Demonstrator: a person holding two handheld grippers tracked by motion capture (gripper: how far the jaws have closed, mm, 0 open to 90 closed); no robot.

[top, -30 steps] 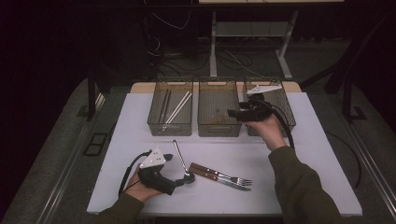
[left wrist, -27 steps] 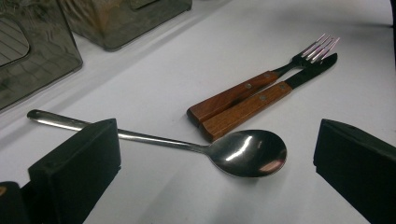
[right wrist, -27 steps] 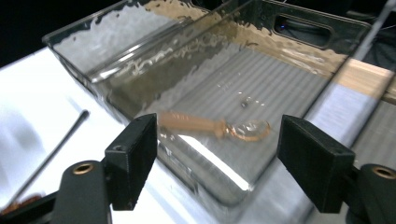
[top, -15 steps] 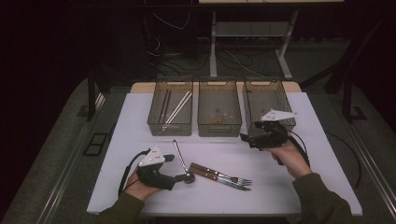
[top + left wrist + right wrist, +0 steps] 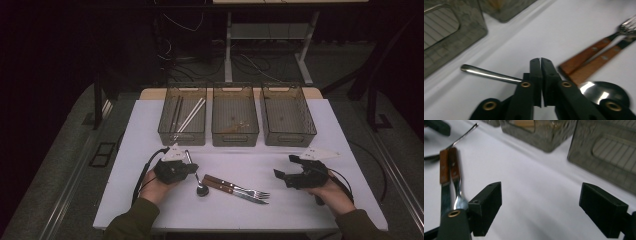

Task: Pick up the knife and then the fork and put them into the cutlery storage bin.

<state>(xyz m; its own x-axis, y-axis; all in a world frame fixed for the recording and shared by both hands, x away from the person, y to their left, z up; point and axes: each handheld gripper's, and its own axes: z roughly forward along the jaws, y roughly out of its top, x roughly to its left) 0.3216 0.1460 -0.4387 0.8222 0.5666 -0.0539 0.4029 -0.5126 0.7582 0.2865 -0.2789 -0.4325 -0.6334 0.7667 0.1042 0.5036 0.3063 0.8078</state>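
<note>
A metal spoon (image 5: 199,186) lies on the white table (image 5: 320,125), bowl toward me. My left gripper (image 5: 194,168) sits over its handle. In the left gripper view the jaws (image 5: 540,60) have just been closing and now meet; the spoon's handle (image 5: 489,73) passes crosswise beneath them, with no metal seen between the pads. A wooden-handled fork and knife (image 5: 235,188) lie side by side right of the spoon. My right gripper (image 5: 282,175) rests low at the front right, open, with bare table between its jaws (image 5: 541,212). The fork and knife (image 5: 449,170) lie to its left.
Three translucent bins stand in a row at the back: the left bin (image 5: 165,131) holds long thin sticks, the middle bin (image 5: 235,137) a few small bits, the right bin (image 5: 289,139) looks bare. Beyond the table's far edge are desk legs and cables.
My right hand came down from over the right bin to the table's front right. My left gripper shifted right over the spoon's handle and its jaws went from wide to shut. The spoon stayed put.
</note>
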